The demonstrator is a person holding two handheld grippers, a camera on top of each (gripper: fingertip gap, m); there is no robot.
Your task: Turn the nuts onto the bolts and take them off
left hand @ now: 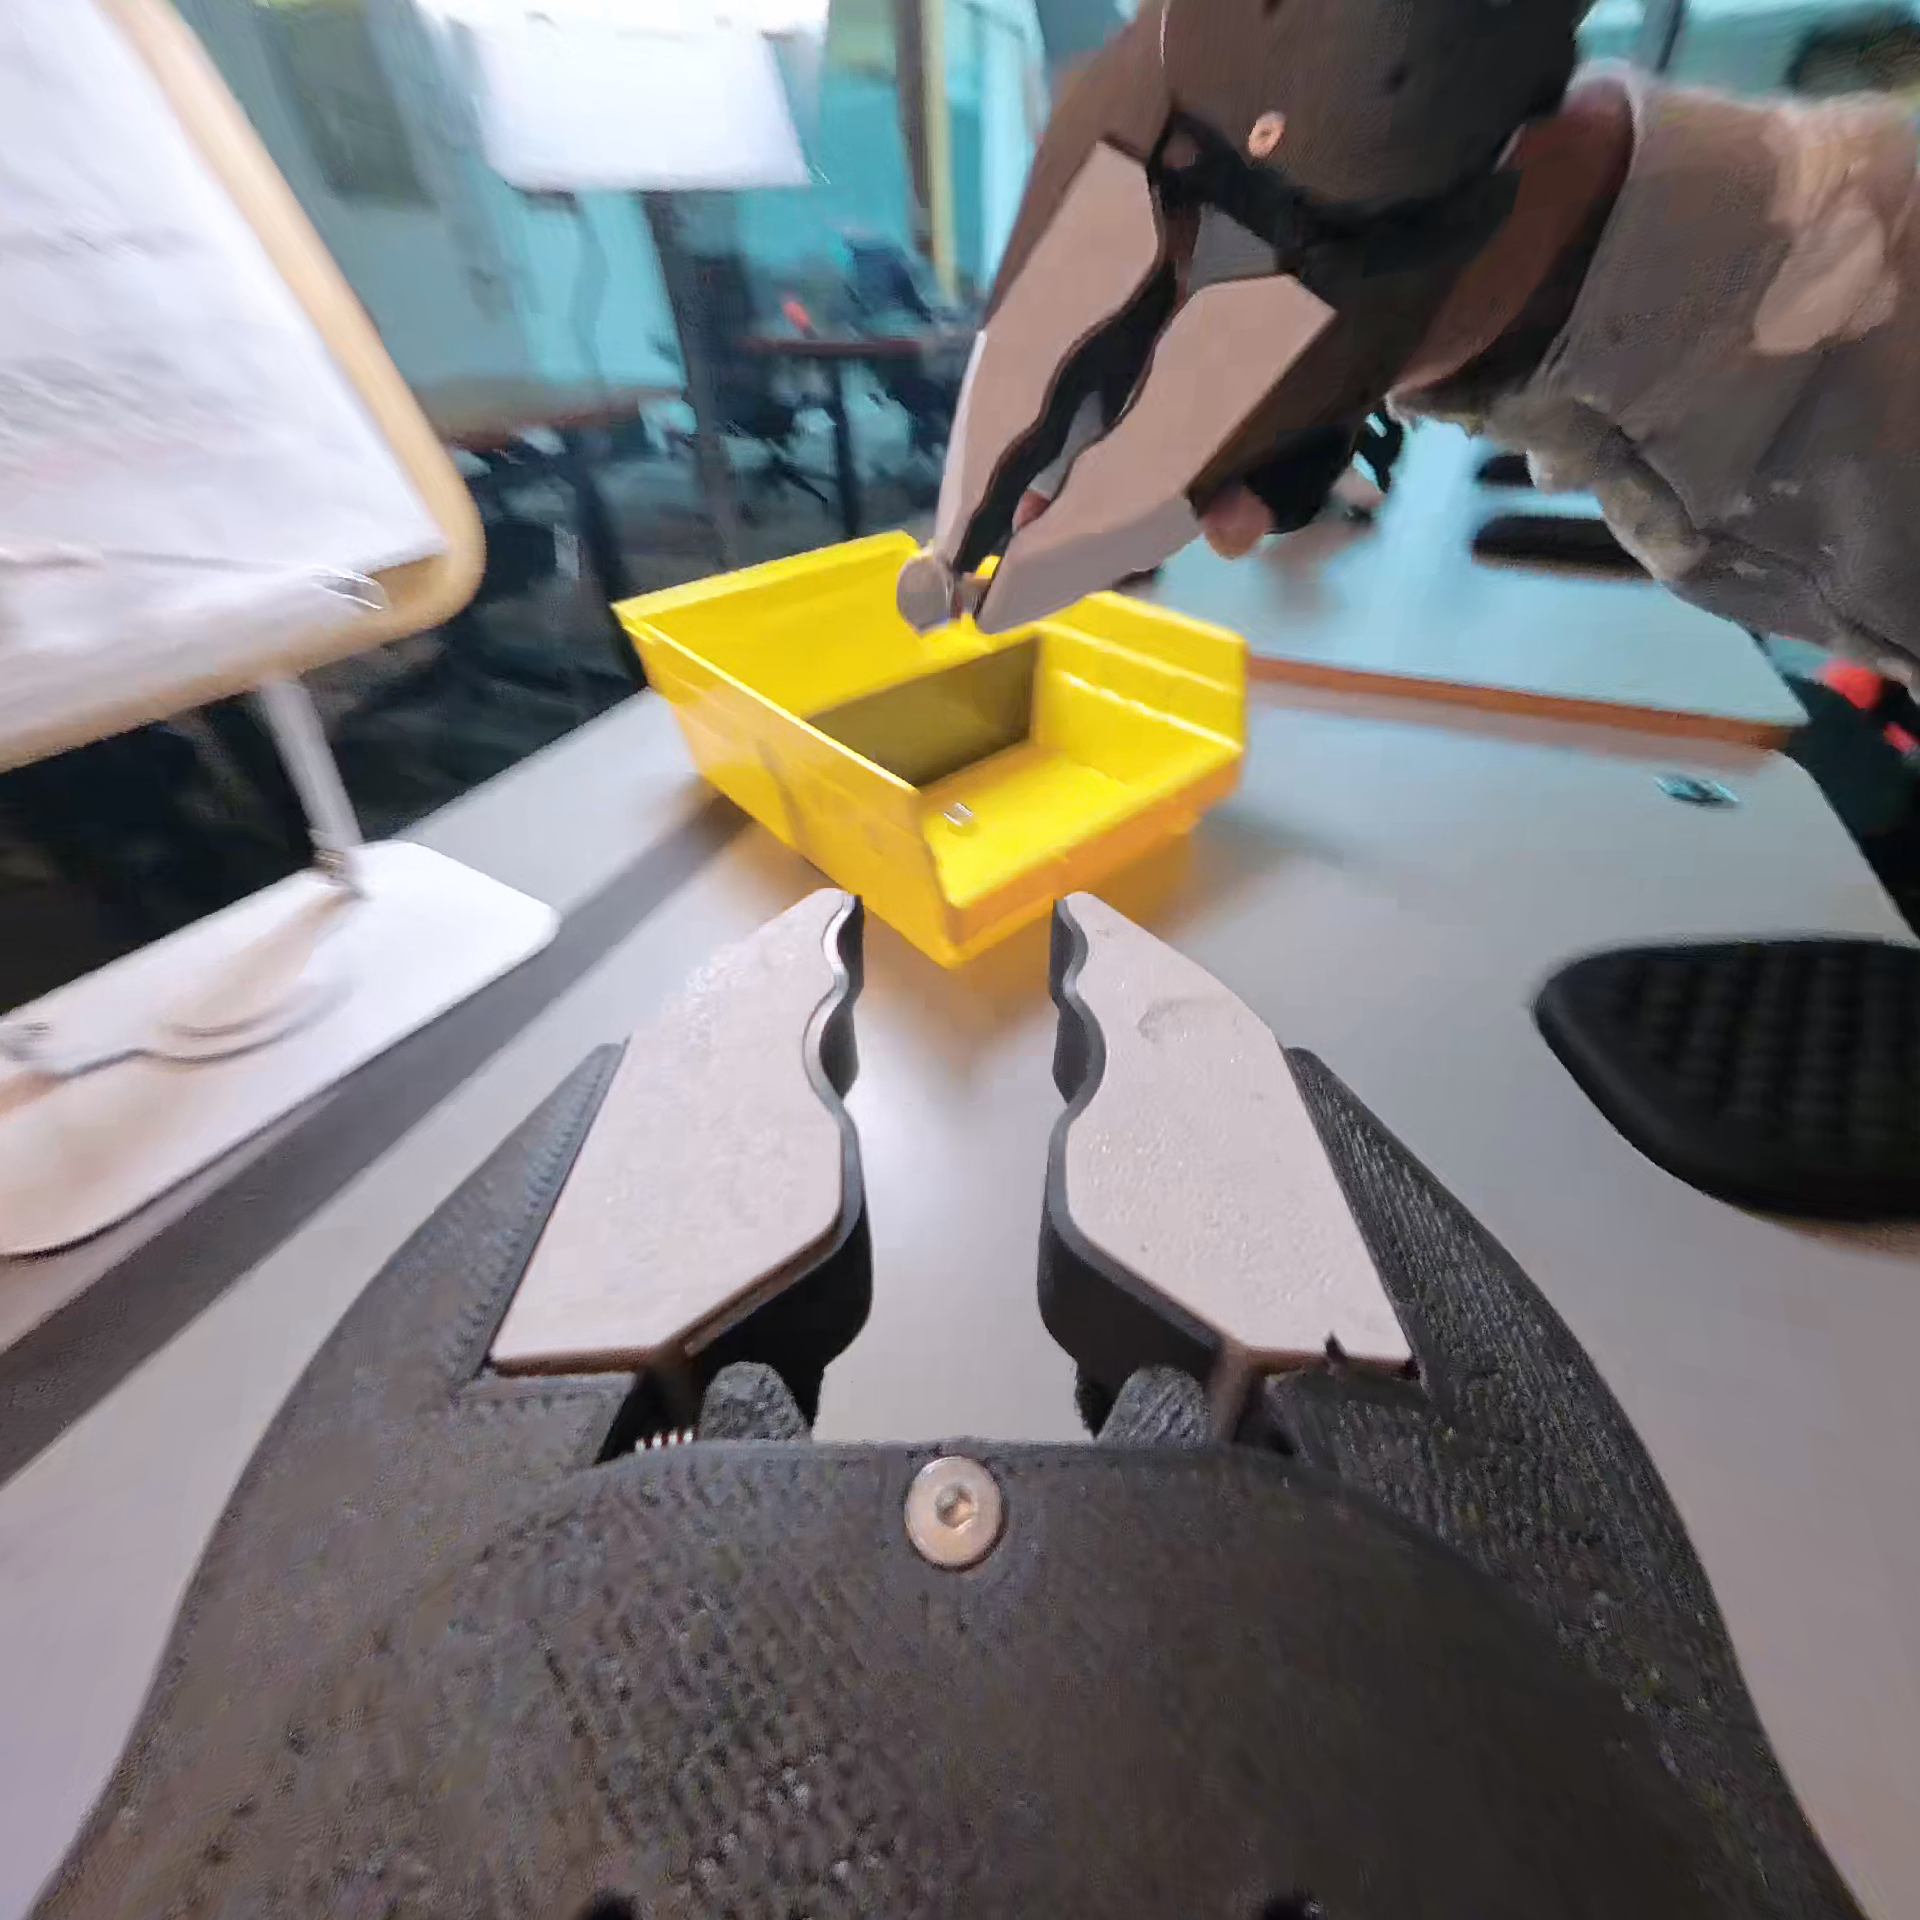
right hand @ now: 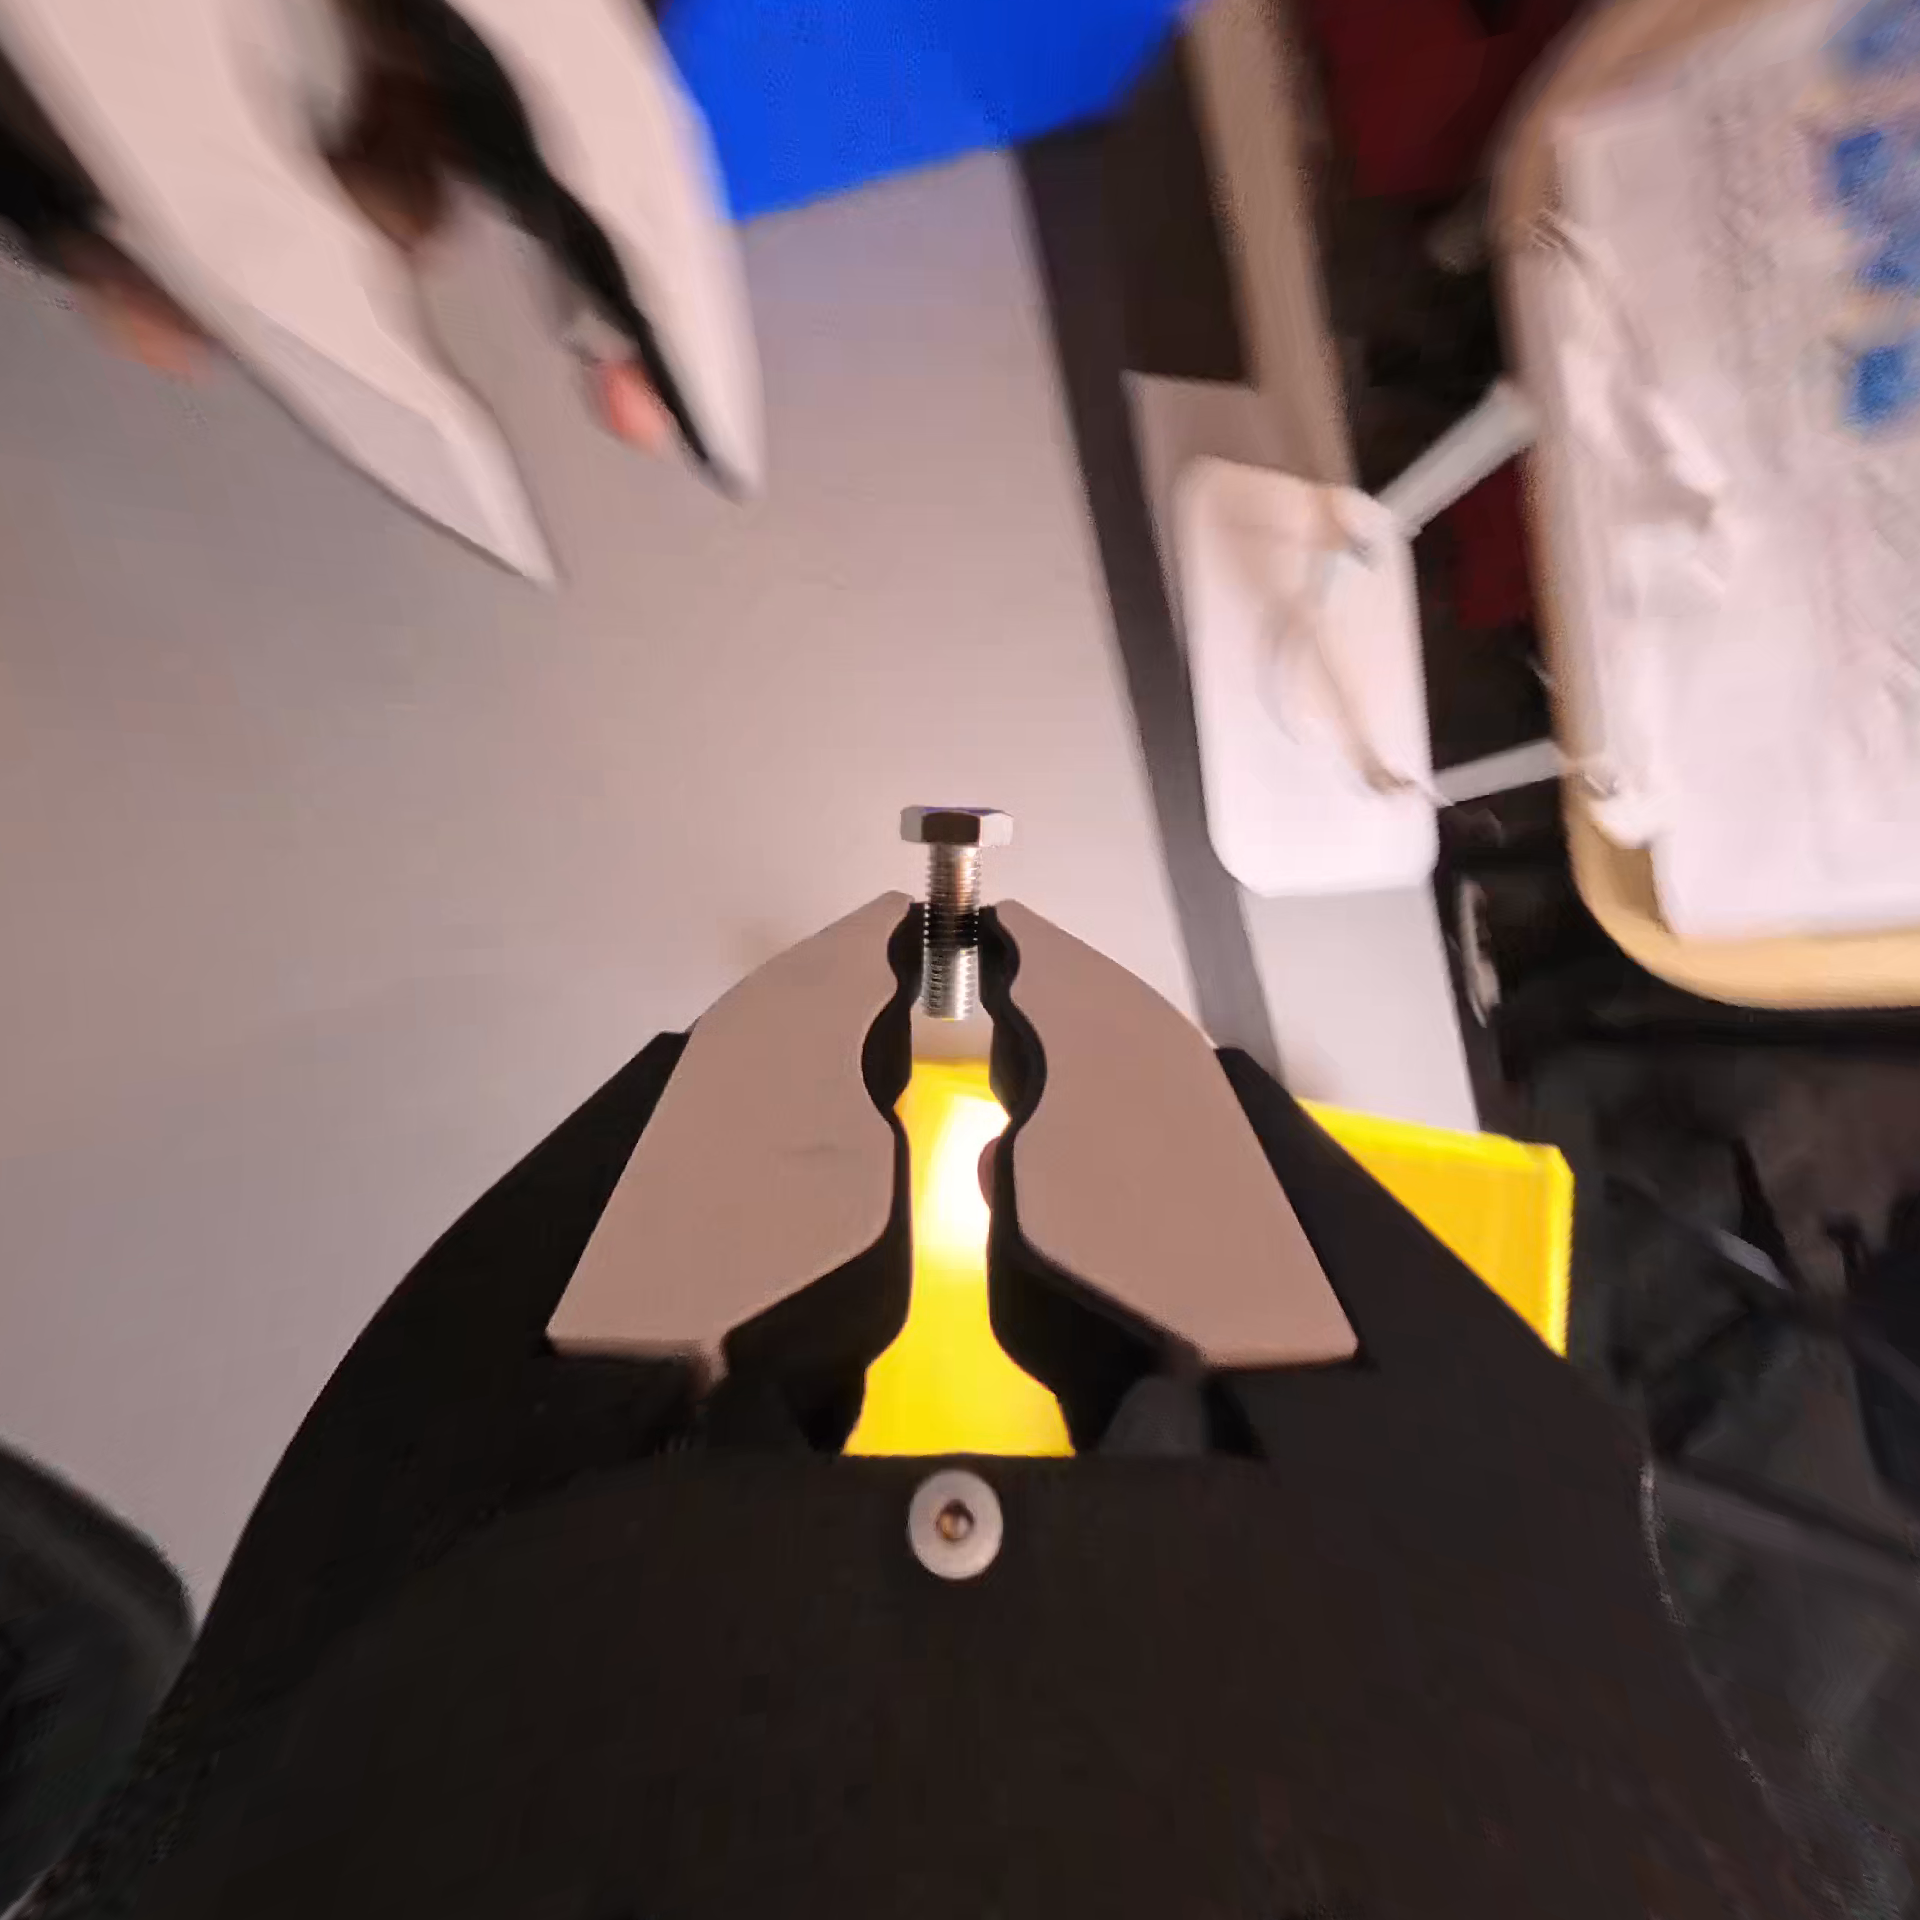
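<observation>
Bolt (right hand: 954, 894) in right tongs (right hand: 954, 914); bin (left hand: 1091, 790) below.

A silver hex-head bolt (right hand: 954, 914) is pointing head-up at frame centre, its threaded shank pinched; a small, possibly metal nut (left hand: 958, 817) is lying mid-frame.

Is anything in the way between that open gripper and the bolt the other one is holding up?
Nothing visible. The left gripper is open and empty above bare table. The bolt is pinched in the right gripper, raised over the yellow bin, with open air between them.
</observation>
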